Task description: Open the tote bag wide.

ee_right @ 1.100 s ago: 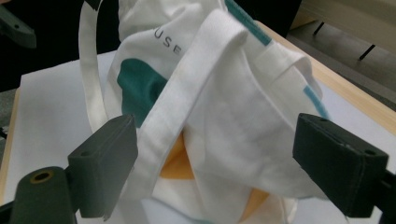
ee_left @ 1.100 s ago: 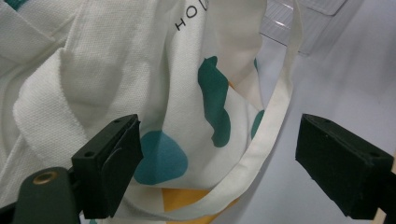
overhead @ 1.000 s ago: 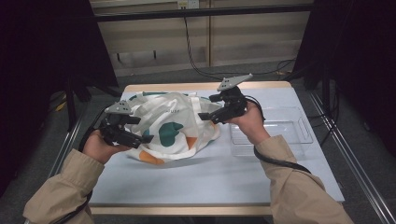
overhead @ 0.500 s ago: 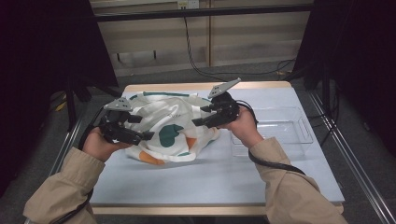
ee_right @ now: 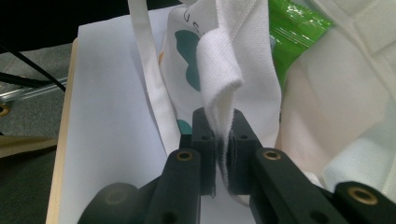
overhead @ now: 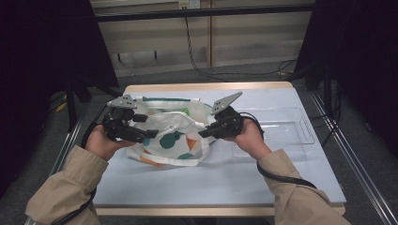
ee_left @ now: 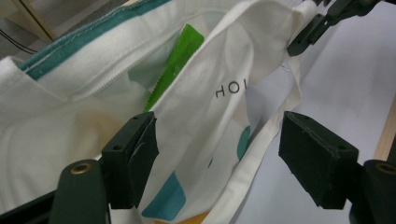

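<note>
On the pale table (overhead: 225, 183), the right gripper (overhead: 202, 133) has just clamped the white spotted bag's (overhead: 171, 140) rim, green packet (ee_left: 180, 60) inside; left gripper (overhead: 152, 134), narrowing, stands open around cloth.

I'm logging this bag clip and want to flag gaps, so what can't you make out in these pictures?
- Green packet: mostly buried in the tote bag in both gripper views; its label is hidden by cloth.
- Bag lettering: cut short by a fold in the left gripper view.
- Clear tray: its near left corner is behind the right gripper and hand in the high view.
- Left gripper: whether its pads press the cloth between them is unclear.
</note>
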